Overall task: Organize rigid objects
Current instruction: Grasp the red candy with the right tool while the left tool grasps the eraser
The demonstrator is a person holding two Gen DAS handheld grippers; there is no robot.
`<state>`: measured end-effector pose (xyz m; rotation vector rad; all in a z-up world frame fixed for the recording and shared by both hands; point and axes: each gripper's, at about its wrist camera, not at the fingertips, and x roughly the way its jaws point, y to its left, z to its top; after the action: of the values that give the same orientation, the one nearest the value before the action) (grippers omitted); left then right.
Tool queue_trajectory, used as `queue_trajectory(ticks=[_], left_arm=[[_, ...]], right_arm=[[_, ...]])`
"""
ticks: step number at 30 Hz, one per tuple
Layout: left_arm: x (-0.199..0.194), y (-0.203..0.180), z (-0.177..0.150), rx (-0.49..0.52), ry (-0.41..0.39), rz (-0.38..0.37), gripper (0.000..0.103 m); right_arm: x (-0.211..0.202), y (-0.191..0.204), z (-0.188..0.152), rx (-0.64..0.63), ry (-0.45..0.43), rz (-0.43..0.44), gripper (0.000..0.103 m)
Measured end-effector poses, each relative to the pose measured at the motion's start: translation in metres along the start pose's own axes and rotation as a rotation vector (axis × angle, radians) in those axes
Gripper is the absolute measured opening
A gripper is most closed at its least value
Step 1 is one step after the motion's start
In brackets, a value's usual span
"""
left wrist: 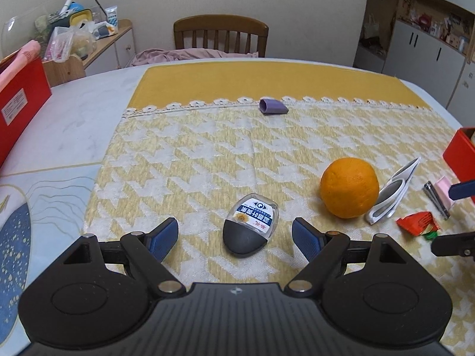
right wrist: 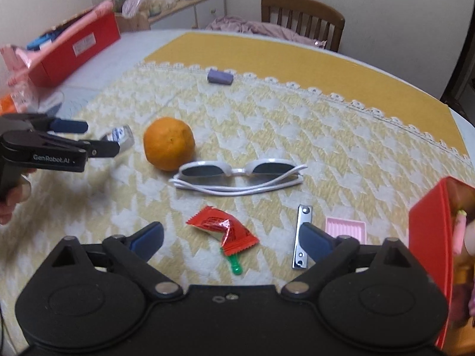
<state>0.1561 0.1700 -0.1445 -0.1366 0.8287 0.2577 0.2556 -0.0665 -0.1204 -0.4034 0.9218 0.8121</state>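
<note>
My left gripper [left wrist: 235, 235] is open, its blue pads on either side of a small clear bottle with a black cap [left wrist: 251, 225] lying on the yellow cloth; the pads are apart from it. An orange [left wrist: 349, 187] and white sunglasses [left wrist: 392, 191] lie to its right. My right gripper [right wrist: 231, 237] is open over a red candy wrapper [right wrist: 227, 230] with a green stick. A nail clipper [right wrist: 302, 235] lies by its right finger, next to a pink case [right wrist: 346, 228]. The left gripper [right wrist: 89, 139] shows at the left of the right wrist view.
A purple eraser-like block [left wrist: 273, 106] lies at the cloth's lace seam. A red box [right wrist: 430, 237] stands at the right edge, with another long red box [left wrist: 17, 103] at the far left. A wooden chair [left wrist: 221, 34] stands behind the table.
</note>
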Motion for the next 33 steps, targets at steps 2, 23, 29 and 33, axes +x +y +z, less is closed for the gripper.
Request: queue_trajectory(ticks=[2, 23, 29, 33], left_arm=[[0.004, -0.001, 0.0, 0.009, 0.003, 0.0, 0.084], [0.013, -0.013, 0.003, 0.074, -0.013, -0.013, 0.042], [0.012, -0.016, 0.003, 0.055, 0.0, 0.009, 0.041], [0.006, -0.017, 0.002, 0.046, 0.008, 0.007, 0.041]], right_arm=[[0.005, 0.001, 0.002, -0.016, 0.014, 0.007, 0.084], [0.02, 0.008, 0.007, -0.086, 0.051, 0.008, 0.028], [0.015, 0.007, 0.004, -0.078, 0.032, -0.033, 0.022], [0.006, 0.004, 0.003, -0.052, 0.012, -0.05, 0.021]])
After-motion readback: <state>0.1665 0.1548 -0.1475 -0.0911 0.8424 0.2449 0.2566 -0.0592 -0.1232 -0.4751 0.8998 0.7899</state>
